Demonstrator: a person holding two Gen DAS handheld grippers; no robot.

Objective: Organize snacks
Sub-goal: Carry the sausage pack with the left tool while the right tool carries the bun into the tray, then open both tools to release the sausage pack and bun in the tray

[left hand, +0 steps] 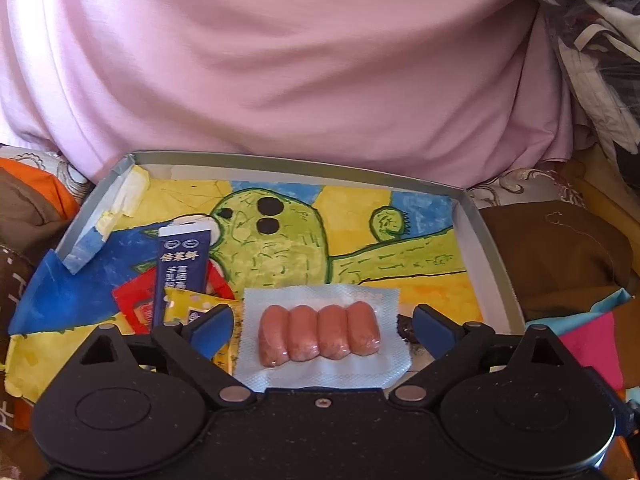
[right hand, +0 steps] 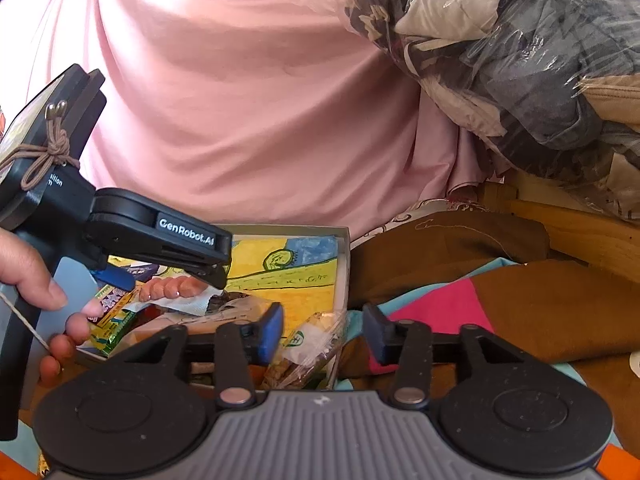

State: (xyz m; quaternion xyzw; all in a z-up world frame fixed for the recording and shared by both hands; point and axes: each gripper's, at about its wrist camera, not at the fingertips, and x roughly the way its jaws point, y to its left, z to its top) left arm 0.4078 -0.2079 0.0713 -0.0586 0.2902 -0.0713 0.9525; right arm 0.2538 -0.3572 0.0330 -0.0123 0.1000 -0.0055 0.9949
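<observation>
Nearest my left tongs [left hand: 323,322]: the sausage pack [left hand: 320,334], four links in clear wrap, lying between the wide-open jaws, not gripped. It sits in the shallow box [left hand: 486,236] lined with a cactus drawing. Left of it, a navy sachet [left hand: 182,268] over red and yellow packets. My right tongs [right hand: 323,334] are also open and empty, above a clear-wrapped snack [right hand: 308,344] at the box edge. Judgement: sorting is early; the snacks lie jumbled, none grouped.
</observation>
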